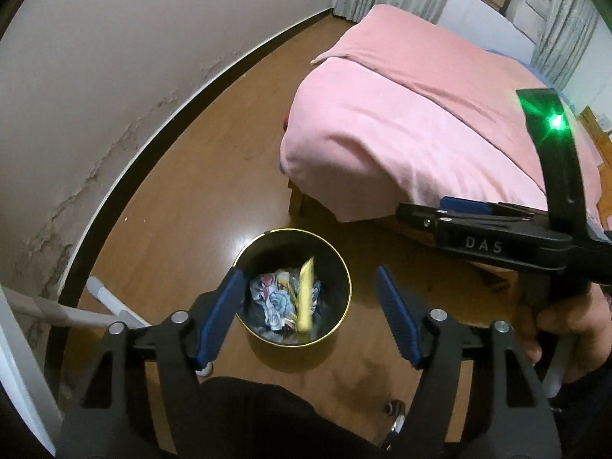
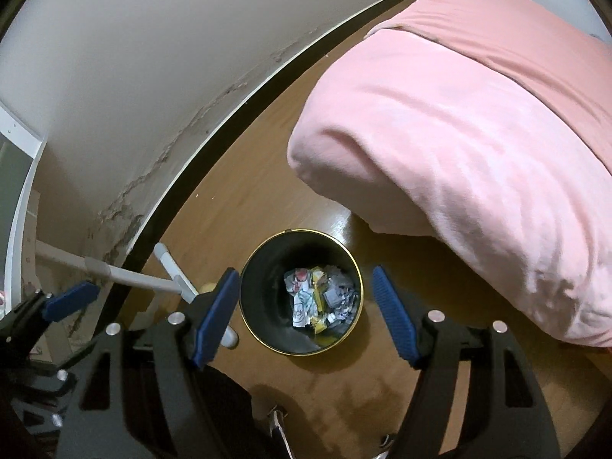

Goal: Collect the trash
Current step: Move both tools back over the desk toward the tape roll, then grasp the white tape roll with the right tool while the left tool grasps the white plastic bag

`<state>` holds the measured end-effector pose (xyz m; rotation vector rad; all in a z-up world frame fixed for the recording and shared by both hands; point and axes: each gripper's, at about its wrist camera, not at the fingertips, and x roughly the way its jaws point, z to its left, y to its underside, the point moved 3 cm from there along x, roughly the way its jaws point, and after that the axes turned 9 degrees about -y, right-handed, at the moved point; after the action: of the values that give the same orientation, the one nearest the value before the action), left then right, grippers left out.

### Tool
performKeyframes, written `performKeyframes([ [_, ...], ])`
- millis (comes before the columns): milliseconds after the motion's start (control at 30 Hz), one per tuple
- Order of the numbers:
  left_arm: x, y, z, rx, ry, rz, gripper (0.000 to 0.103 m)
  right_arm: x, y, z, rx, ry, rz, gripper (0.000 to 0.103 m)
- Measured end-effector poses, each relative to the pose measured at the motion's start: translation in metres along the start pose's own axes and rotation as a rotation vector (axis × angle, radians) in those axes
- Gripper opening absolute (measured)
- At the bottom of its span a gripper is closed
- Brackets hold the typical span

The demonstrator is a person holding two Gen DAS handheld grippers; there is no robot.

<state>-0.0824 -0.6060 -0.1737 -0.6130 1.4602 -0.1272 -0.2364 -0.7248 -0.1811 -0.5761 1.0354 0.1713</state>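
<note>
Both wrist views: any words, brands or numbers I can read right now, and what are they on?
"DAS": pale letters on the black body of the right gripper, seen in the left wrist view.
Crumpled printed wrappers in the trash bin: colourful print, too small and creased to read.
Nothing else legible in either view.

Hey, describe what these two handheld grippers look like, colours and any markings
Both the left gripper and right gripper have black angular bodies, silver pivot bolts and ribbed blue finger pads. The right one carries white "DAS" lettering and a glowing green light.
</note>
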Motion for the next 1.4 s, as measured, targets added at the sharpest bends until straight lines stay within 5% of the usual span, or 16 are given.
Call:
performKeyframes([
  [133, -0.014, 0.001, 0.003, 0.002, -0.004, -0.023, 0.071, -0.002, 0.003, 0.003, -0.008, 0.003, 0.005, 0.07],
  [267, -0.04, 0.005, 0.012, -0.015, -0.029, -0.063, 0.082, -0.006, 0.009, 0.018, -0.042, 0.002, 0.013, 0.07],
  [533, -0.143, 0.04, 0.092, -0.108, -0.197, -0.212, 0.094, -0.05, 0.018, 0.114, -0.257, -0.06, -0.032, 0.075],
  [700, -0.205, 0.093, 0.211, -0.296, -0.395, -0.252, 0.095, -0.068, 0.027, 0.217, -0.435, -0.18, -0.051, 0.076],
  [933, -0.272, 0.213, 0.38, -0.618, -0.644, -0.185, 0.095, -0.045, 0.073, 0.39, -0.717, -0.354, 0.037, 0.076],
  [1167, -0.311, 0.3, 0.453, -0.789, -0.709, -0.16, 0.095, 0.004, 0.142, 0.551, -0.973, -0.501, 0.18, 0.074],
  [1400, -0.318, 0.334, 0.48, -0.817, -0.708, -0.156, 0.095, 0.058, 0.17, 0.669, -1.144, -0.491, 0.161, 0.057],
])
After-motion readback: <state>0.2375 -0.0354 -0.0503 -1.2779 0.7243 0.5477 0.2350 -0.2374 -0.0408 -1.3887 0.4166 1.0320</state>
